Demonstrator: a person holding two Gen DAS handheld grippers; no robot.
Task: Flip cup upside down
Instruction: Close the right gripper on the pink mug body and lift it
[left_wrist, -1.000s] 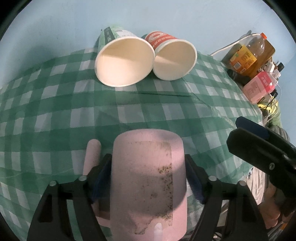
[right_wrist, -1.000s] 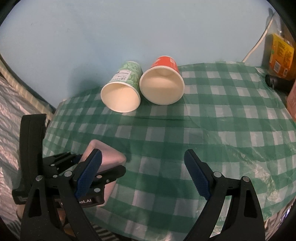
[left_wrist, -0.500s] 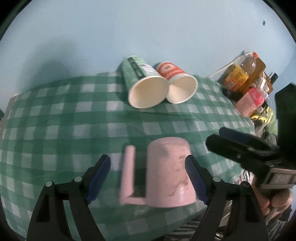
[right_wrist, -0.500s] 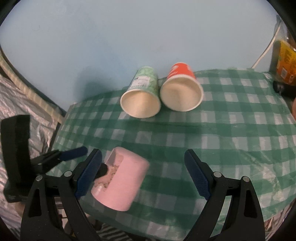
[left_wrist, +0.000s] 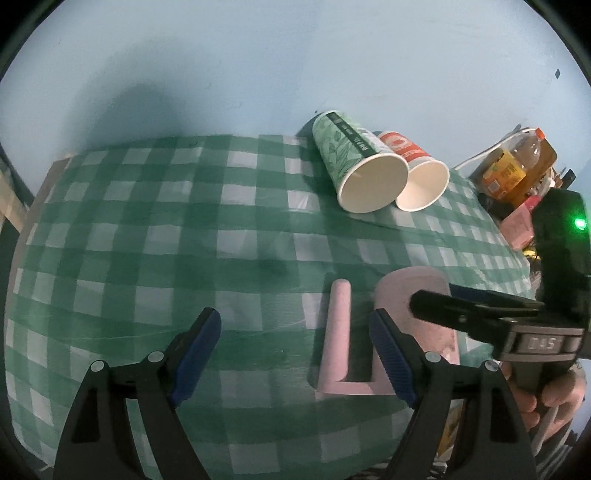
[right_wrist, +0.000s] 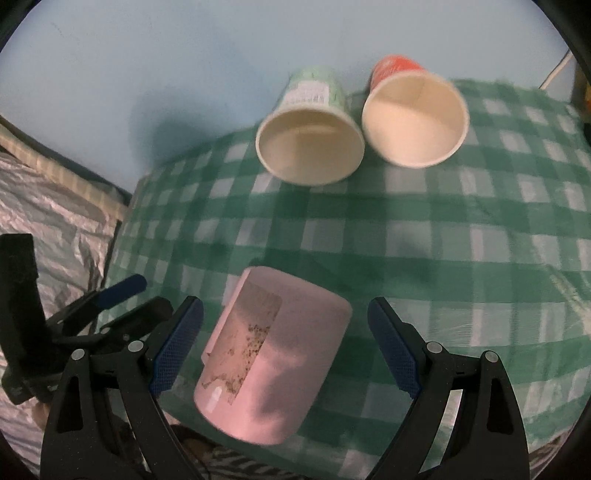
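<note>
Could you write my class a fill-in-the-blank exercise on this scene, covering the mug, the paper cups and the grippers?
1. The mug on the checked tablecloth is ____ in colour.
2. The green paper cup and the red paper cup both lie on their ____.
3. The left gripper has its jaws ____.
4. The right gripper grips ____.

Missing words: pink; sides; open; nothing

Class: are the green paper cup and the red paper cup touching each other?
Touching. The left wrist view shows the green paper cup with its rim pressed against the red paper cup, no gap.
</note>
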